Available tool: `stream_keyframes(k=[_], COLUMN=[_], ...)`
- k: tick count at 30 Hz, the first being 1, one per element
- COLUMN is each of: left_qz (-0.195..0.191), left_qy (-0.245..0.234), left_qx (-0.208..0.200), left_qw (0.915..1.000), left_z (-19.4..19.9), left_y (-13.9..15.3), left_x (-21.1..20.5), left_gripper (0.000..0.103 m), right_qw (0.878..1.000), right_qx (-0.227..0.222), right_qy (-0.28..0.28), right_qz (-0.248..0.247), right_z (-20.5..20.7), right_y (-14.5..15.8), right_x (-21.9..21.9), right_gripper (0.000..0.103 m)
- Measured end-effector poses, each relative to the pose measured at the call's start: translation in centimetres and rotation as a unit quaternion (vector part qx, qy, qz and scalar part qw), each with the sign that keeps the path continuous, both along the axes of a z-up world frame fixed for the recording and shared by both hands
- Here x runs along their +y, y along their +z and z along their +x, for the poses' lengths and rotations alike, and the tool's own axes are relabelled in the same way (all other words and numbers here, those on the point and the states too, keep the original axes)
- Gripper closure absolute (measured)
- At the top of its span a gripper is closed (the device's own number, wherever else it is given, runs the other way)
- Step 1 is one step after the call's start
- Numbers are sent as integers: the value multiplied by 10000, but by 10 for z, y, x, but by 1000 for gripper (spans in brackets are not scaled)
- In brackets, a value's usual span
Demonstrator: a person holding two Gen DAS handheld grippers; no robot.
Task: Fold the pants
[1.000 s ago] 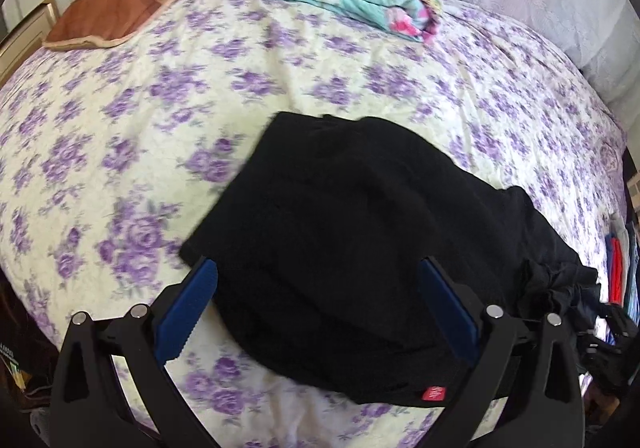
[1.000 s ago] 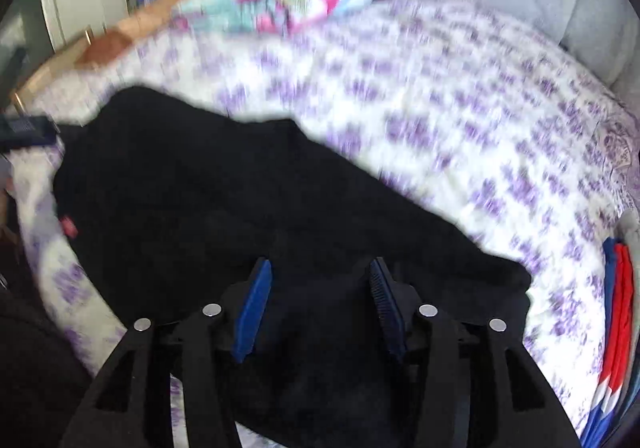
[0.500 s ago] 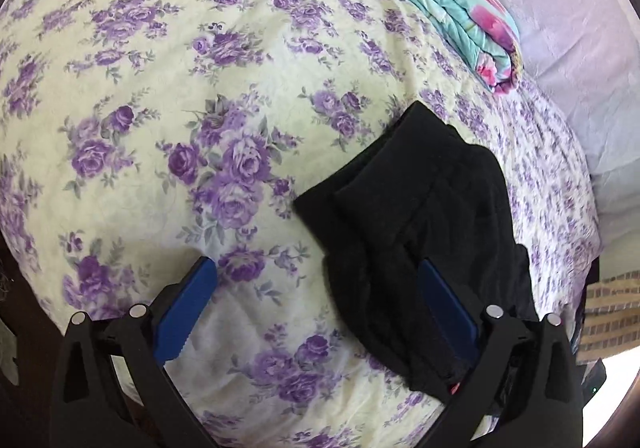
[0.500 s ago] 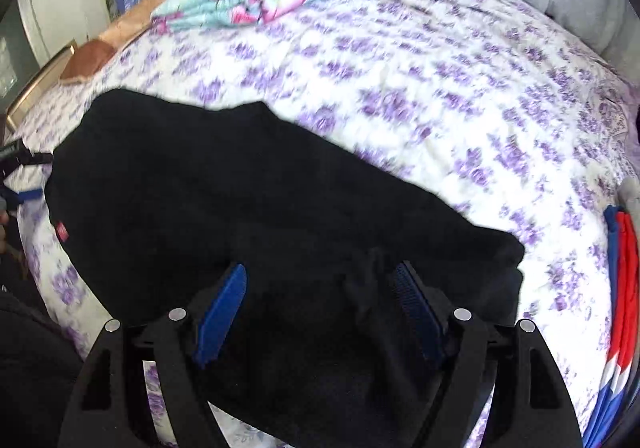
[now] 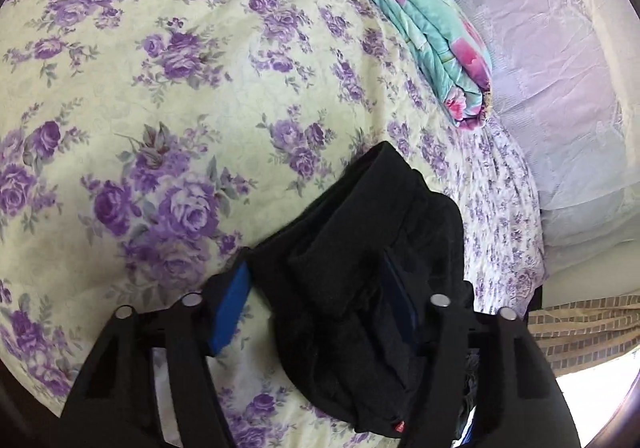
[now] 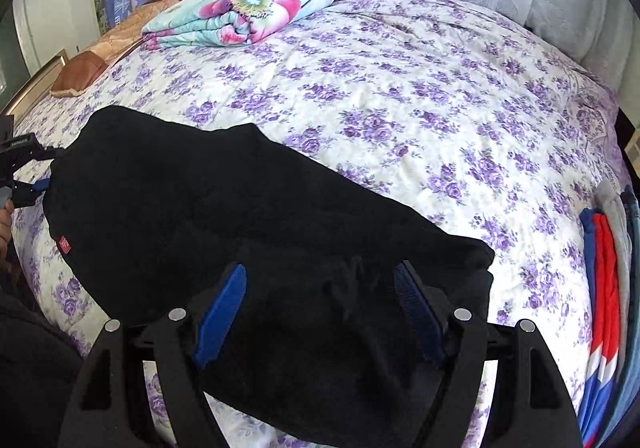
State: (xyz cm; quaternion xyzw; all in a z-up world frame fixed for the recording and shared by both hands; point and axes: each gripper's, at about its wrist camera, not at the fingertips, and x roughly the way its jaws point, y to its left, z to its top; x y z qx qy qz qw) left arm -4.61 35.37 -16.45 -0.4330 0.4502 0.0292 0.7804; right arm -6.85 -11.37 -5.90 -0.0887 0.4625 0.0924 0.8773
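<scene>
The black soft-fabric pants [image 6: 224, 216] lie across the near edge of the bed with the purple-flowered quilt [image 6: 420, 96]. The left hand-held gripper [image 5: 316, 304] is closing its jaws around the bunched end of the pants, but the pads do not press yet (it may catch only the top layer). The right hand-held gripper [image 6: 320, 308] stands open over the other end, gripping nothing, so the fold could drag unevenly.

small red tag [image 6: 64, 245] on the black pants [image 6: 224, 216]; its print is unreadable.
</scene>
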Motion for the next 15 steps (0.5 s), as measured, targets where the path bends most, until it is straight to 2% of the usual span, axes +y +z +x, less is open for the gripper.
stream_keyframes(k=[1, 3, 6, 11, 13, 15], left_qz=[-11, -16, -14, 611, 686, 578], left_qy=[6, 17, -31, -312, -329, -230], left_qx=[-9, -72, -221, -244, -87, 28], left_qw=[10000, 10000, 9998, 9973, 9971, 9981], left_z=[-1, -4, -6, -3, -1, -3], left_y=[0, 4, 13, 31, 26, 16], left_x=[2, 6, 9, -6, -11, -9], left_gripper=[56, 71, 79, 78, 65, 62], right_qw=[10000, 9998, 9993, 9987, 9986, 9987], right_qx=[-30, -108, -185, -141, -122, -100], right_qy=[-44, -143, -290, -428, -421, -399], right_qz=[16, 66, 145, 257, 290, 305], right_z=[-1, -3, -5, -5, -5, -6], right_y=[1, 4, 7, 5, 3, 2], right_x=[-2, -7, -14, -24, -24, -25], right_gripper=[26, 26, 26, 26, 26, 26])
